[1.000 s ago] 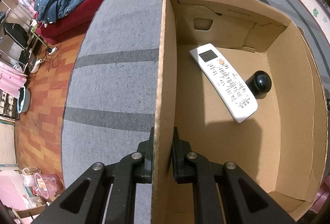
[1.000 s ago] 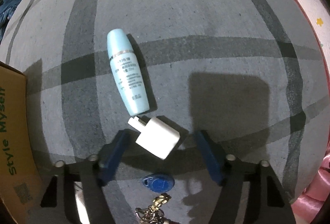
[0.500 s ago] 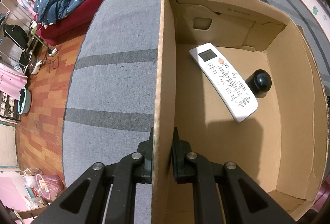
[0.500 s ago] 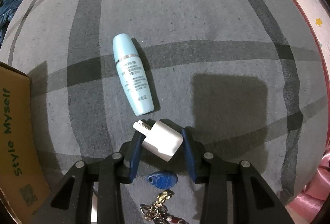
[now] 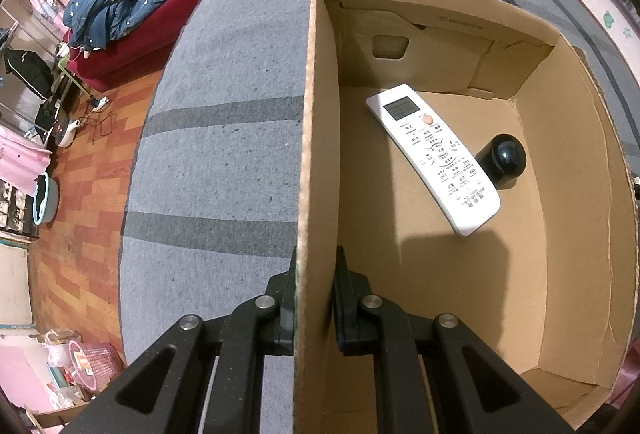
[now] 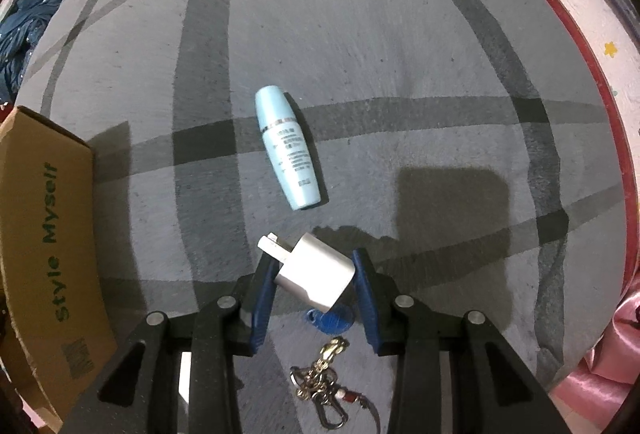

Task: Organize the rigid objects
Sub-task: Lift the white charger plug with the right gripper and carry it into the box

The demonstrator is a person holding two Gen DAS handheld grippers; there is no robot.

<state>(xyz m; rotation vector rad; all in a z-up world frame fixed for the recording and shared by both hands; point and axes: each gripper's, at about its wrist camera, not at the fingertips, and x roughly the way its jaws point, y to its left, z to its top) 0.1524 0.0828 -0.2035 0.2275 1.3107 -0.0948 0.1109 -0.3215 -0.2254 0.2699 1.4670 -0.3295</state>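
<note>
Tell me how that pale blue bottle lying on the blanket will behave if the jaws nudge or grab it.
The pale blue bottle lies on its side and looks round-bodied, so a sideways nudge would probably roll it across the grey blanket. Its tapered, smooth-looking plastic may slip out of a loose pinch. It looks rigid and probably light.

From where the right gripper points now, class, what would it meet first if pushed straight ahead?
Probably the light blue bottle, lying just beyond the white charger held in the right gripper; lift height is unclear, so it might pass above.
</note>
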